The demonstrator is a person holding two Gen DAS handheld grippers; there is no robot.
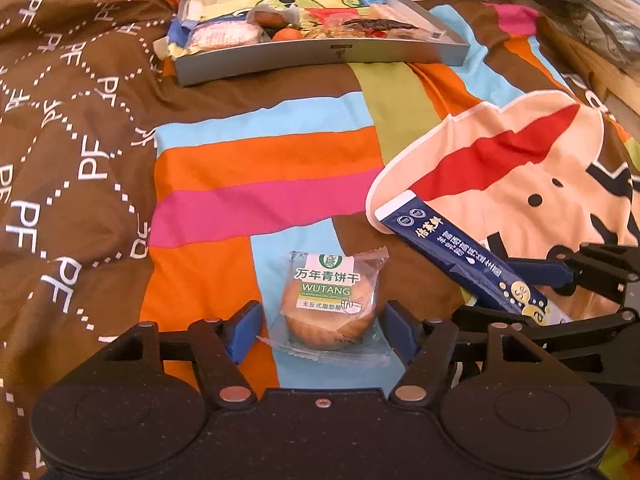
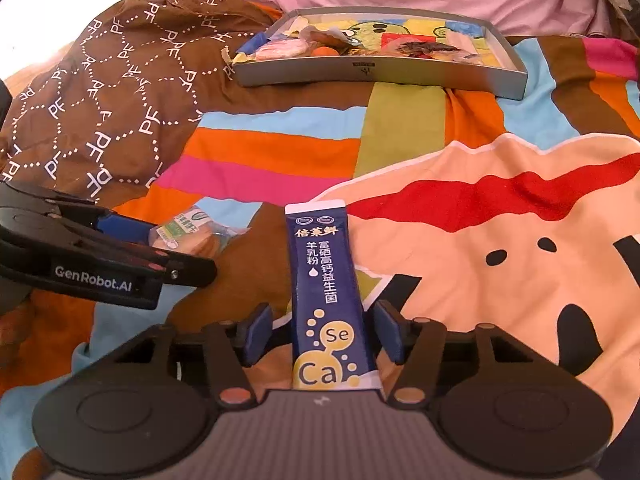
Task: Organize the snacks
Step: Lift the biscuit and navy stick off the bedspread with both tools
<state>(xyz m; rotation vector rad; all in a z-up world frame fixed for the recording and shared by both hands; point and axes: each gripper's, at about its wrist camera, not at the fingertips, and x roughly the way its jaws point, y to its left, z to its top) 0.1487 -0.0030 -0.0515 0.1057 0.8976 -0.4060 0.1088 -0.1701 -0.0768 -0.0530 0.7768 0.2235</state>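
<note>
1. A round biscuit in a clear wrapper has a green and white label. A long dark blue packet has yellow bubbles.
2. The grey tray at the back of the bed holds many small snacks.
3. The biscuit lies on the bed cover between the left claw, which is wide. The blue packet lies between the right claw, also wide, not squeezing.

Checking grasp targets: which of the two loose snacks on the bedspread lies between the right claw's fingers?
The long dark-blue sachet. The round wrapped biscuit sits between the left claw's fingers instead.
</note>
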